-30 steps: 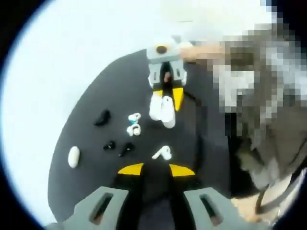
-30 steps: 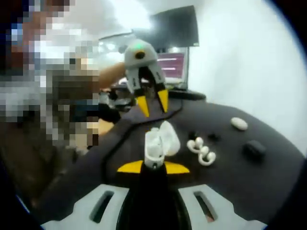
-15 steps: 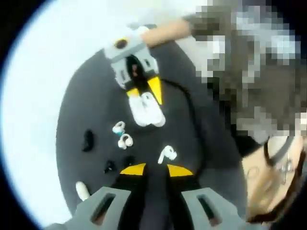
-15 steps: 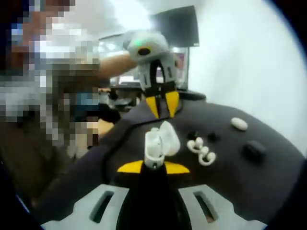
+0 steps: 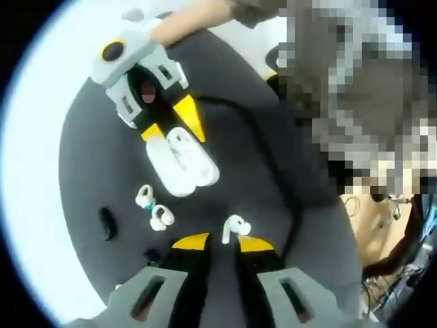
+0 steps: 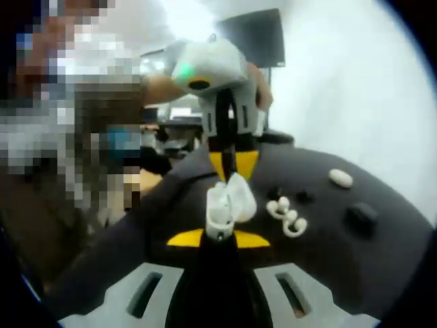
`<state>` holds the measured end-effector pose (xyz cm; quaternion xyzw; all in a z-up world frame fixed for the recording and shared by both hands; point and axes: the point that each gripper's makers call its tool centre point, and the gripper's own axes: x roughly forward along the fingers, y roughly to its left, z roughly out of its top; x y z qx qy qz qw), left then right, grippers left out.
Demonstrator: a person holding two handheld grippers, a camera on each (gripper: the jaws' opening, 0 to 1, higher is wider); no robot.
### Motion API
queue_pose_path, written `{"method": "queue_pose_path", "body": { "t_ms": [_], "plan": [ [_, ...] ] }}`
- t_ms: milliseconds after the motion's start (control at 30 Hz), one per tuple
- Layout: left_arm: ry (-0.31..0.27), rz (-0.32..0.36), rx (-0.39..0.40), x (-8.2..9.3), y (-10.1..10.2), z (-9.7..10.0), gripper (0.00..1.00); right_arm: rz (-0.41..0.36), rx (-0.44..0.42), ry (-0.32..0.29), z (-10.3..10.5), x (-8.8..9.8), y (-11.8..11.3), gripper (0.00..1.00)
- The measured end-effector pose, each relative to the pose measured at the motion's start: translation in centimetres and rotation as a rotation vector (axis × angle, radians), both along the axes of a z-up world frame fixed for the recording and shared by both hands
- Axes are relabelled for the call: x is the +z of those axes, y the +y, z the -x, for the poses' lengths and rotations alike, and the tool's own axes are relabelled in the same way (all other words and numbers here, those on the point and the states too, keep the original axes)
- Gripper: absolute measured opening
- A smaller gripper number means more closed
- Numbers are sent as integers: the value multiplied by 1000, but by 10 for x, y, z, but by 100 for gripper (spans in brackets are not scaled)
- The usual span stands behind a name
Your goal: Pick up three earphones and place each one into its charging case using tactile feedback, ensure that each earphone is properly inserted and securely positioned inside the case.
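Since 1 second ago, the left gripper point(image 6: 233, 160) has been lowered toward the open white charging case point(image 6: 229, 199), its yellow-tipped fingers point(image 5: 190, 241) set slightly apart with nothing between them. A white earphone point(image 5: 234, 227) is seen lying on the dark bench point(image 5: 273, 178) just ahead of those fingers. The case is clamped at its base by the right gripper point(image 6: 218, 238). 2 white ear-hook earphones point(image 5: 153, 208) are seen beside the case.
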<state>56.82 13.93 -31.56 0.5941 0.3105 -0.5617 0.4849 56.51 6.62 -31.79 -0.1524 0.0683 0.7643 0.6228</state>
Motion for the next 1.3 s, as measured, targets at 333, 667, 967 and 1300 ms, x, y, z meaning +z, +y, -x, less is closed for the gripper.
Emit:
{"method": "queue_pose_path", "body": {
  "t_ms": [333, 667, 967, 1300],
  "plan": [
    [29, -52, -6, -7, 4, 2, 8, 0, 1, -5, 1, 0, 0, 17],
    [44, -41, 81, -14, 7, 1, 2, -1, 2, -10, 1, 0, 0, 17],
    [63, -11, 262, -8, 15, 8, 2, -2, 3, -16, 1, 0, 0, 17],
    [60, 61, 650, -4, 38, 7, 2, -5, 2, -19, 0, 0, 0, 17]
  ]
}}
